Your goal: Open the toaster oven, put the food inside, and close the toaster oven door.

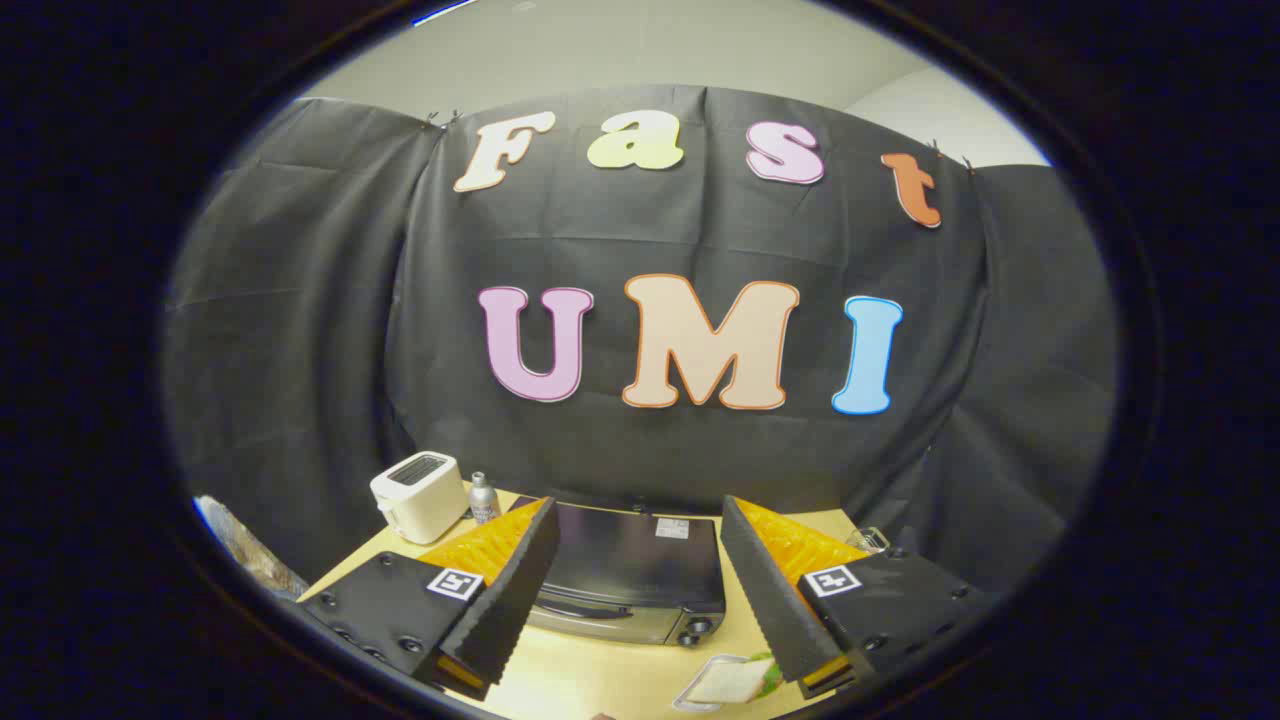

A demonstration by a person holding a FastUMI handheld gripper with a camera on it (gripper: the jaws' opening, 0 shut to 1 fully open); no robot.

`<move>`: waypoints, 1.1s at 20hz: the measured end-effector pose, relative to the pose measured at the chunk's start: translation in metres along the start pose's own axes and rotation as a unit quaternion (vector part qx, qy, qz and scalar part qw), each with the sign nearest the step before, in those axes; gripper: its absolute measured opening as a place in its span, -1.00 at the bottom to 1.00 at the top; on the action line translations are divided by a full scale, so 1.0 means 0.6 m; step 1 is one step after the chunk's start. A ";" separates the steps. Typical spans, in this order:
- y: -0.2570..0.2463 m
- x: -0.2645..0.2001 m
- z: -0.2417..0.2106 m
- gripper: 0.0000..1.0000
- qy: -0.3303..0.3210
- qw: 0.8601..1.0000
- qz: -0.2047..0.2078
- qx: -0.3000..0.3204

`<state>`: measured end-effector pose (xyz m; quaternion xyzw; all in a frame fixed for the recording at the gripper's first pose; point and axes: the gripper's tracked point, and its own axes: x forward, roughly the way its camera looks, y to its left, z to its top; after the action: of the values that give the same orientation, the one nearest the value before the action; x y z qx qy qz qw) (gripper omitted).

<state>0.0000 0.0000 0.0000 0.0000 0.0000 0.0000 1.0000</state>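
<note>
Beyond the spread, empty jaws sit one toaster oven (630, 580), one toaster (420, 495), one sandwich (735, 680).

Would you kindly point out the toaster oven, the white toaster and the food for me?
toaster oven (640, 560): gripper view, its dark top, between the open claw's fingers.
white toaster (420, 497): gripper view, its front side.
food (735, 680): gripper view, the pale slice on its tray.

toaster (418, 496) left of toaster oven (628, 570)
</note>
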 end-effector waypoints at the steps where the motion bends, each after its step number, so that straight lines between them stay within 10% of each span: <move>1: 0.004 0.001 0.001 0.96 0.000 1.000 0.000 -0.001; 12: 0.017 0.042 0.012 0.96 -0.006 0.999 -0.032 0.006; 22: 0.074 0.150 -0.125 0.96 0.075 0.994 -0.075 -0.041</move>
<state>0.0901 0.0444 -0.0750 -0.0411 0.0746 -0.0752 0.9935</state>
